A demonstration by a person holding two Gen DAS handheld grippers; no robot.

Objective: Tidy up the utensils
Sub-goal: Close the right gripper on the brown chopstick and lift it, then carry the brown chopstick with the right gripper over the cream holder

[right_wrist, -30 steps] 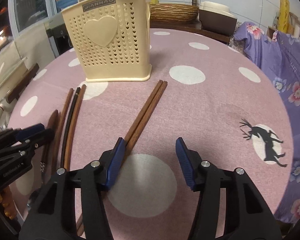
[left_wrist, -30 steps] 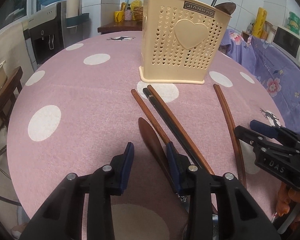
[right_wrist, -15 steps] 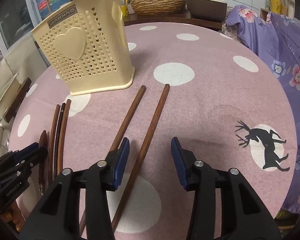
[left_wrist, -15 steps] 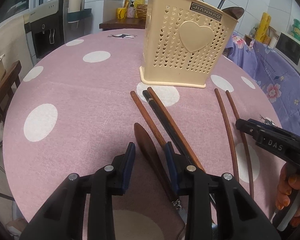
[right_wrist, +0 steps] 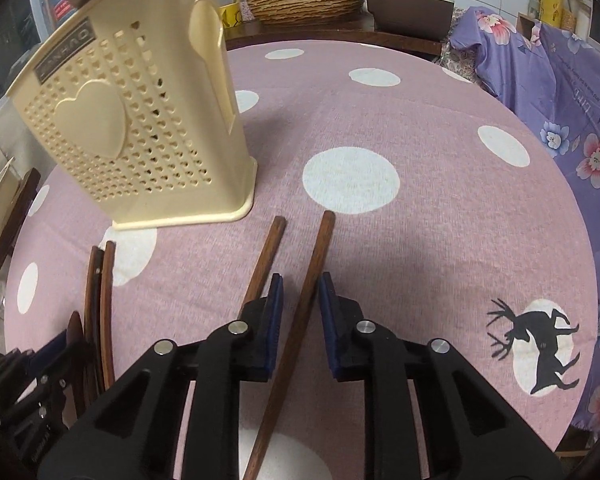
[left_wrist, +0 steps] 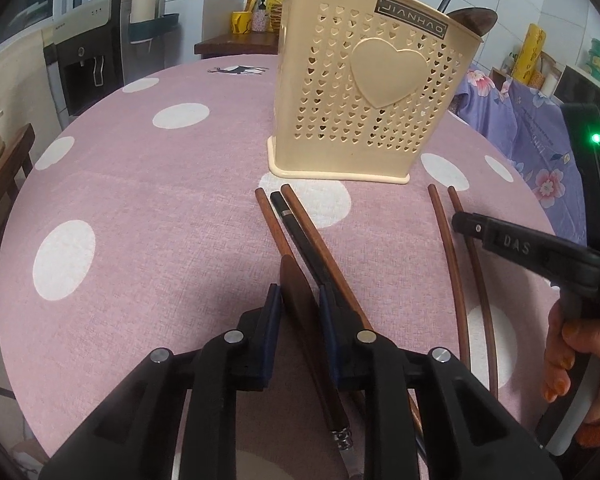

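A cream perforated utensil holder (left_wrist: 364, 92) (right_wrist: 132, 132) stands on the pink dotted tablecloth (left_wrist: 140, 200). My left gripper (left_wrist: 300, 312) is closing on a flat brown wooden-handled utensil (left_wrist: 296, 288), and both pads touch its edges. Two brown chopsticks and a black one (left_wrist: 284, 216) lie beside it. My right gripper (right_wrist: 300, 308) is closing around one brown chopstick (right_wrist: 312, 264), with a gap still showing beside it. Its mate (right_wrist: 266, 256) lies just outside the left finger. The right gripper's tip (left_wrist: 460, 220) shows over that pair in the left wrist view.
Utensils stick out of the holder's top. A person's hand (left_wrist: 572, 356) holds the right gripper. A chair draped in purple floral cloth (right_wrist: 560, 100) stands at the table's right. A woven basket (right_wrist: 304, 0) and a counter are behind. A water dispenser (left_wrist: 88, 64) stands far left.
Both grippers' jaws have narrowed. The left came in around the flat utensil. The right shifted over the chopstick pair, which spread apart, and one stick now lies between its fingers.
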